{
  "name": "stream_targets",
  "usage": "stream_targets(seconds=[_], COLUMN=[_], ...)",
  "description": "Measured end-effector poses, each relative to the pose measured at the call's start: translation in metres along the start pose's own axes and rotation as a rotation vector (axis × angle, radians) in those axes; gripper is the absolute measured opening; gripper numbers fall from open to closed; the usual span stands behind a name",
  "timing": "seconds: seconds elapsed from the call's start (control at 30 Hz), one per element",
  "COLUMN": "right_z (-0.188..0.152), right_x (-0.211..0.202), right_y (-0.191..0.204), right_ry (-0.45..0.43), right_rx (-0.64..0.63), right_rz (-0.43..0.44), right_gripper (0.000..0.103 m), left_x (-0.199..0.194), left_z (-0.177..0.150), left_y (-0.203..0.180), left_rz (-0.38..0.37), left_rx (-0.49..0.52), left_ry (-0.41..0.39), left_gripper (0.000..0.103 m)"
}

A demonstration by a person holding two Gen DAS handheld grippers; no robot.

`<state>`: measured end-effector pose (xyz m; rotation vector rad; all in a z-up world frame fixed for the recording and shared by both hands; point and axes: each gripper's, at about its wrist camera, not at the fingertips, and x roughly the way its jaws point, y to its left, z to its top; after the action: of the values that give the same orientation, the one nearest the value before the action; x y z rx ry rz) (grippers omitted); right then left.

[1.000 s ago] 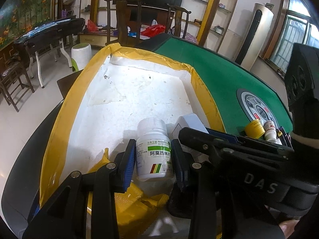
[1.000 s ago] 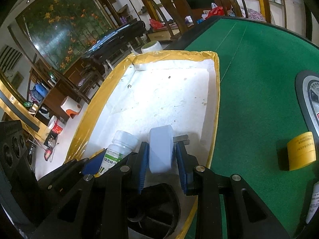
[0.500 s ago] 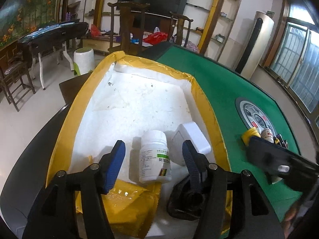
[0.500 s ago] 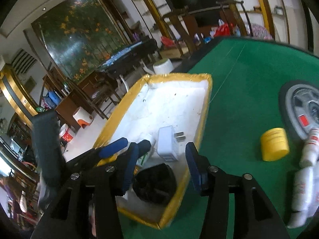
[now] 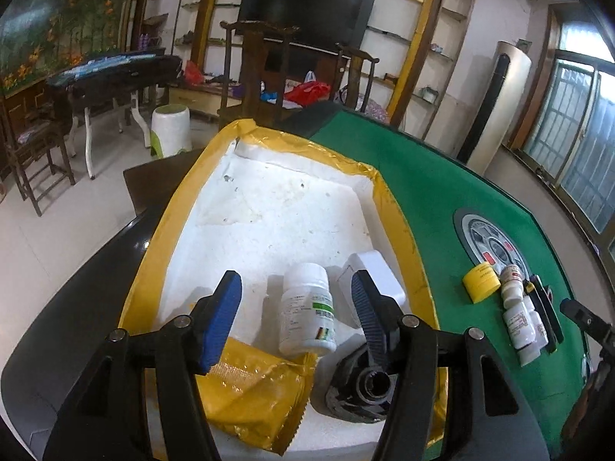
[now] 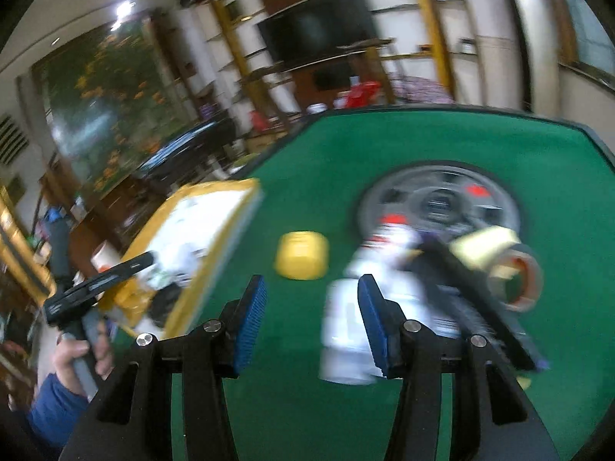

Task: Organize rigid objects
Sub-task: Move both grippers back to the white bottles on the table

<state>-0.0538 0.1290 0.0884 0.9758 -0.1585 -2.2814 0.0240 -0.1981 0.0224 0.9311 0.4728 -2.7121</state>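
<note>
A white foam tray with a yellow taped rim (image 5: 180, 207) sits on the green table. In it stand a white medicine bottle (image 5: 305, 309) and lie a white charger (image 5: 374, 288), a yellow packet (image 5: 250, 388) and a black object (image 5: 365, 388). My left gripper (image 5: 294, 315) is open above the tray's near end, the bottle between its jaws, untouched. My right gripper (image 6: 311, 315) is open and empty over the green felt, in a blurred view. A yellow cap (image 6: 301, 255) and several white bottles (image 6: 353, 330) lie ahead of it.
On the felt right of the tray lie the yellow cap (image 5: 480, 282), white bottles (image 5: 519, 322) and a dark long object (image 5: 544, 315). A tape roll (image 6: 515, 280) and the round centre panel (image 6: 442, 203) are near. Chairs and a stool stand beyond the table.
Both grippers opened and let go: the bottle and the charger now rest in the tray. The left gripper pulled back slightly. The right gripper swung right, away from the tray, over the felt.
</note>
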Motion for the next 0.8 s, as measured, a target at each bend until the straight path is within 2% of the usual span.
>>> stream_targets(seconds=[0.07,0.17,0.3,0.4,0.5,0.57,0.63,0.67,0.8], right_z=[-0.003,-0.006,-0.009,-0.014,-0.018,-0.019,-0.019,-0.020,-0.017], right_x=[-0.004,-0.002,0.001,0.003,0.007,0.011,0.017,0.022,0.036], right_y=[-0.023,-0.037,-0.026,-0.032,-0.038,-0.041,-0.042,-0.042,-0.044], right_ry=[0.012,0.034,0.042,0.053,0.072,0.086,0.105,0.123,0.157], right_rx=[0.053,0.123,0.106,0.103,0.110,0.116,0.117,0.112,0.108], right_rz=[0.028,0.058,0.092,0.066,0.025,0.028,0.031,0.022,-0.044], right_gripper=[0.044,0.044,0.044,0.044,0.043,0.043,0.043,0.040,0.036], left_x=[-0.007,-0.021,-0.040,-0.033,-0.019,-0.011,-0.006,-0.005,-0.002], left_z=[-0.002,-0.003,-0.005,-0.011,-0.019,-0.025,-0.028,-0.029,-0.037], left_y=[-0.008,-0.032,-0.085,-0.120,-0.137,-0.144,-0.148,-0.150,-0.156], left_rz=[0.024,-0.082,-0.153,-0.235,-0.269,-0.293,-0.292,-0.290,-0.286], left_rx=[0.014,0.015,0.137,0.198,0.190,0.180,0.184,0.190,0.200], left_ry=[-0.006,0.022,0.024,0.106,0.189,0.228,0.242,0.247,0.270], left_gripper=[0.059,0.058,0.058,0.058,0.058,0.058,0.058,0.058,0.058])
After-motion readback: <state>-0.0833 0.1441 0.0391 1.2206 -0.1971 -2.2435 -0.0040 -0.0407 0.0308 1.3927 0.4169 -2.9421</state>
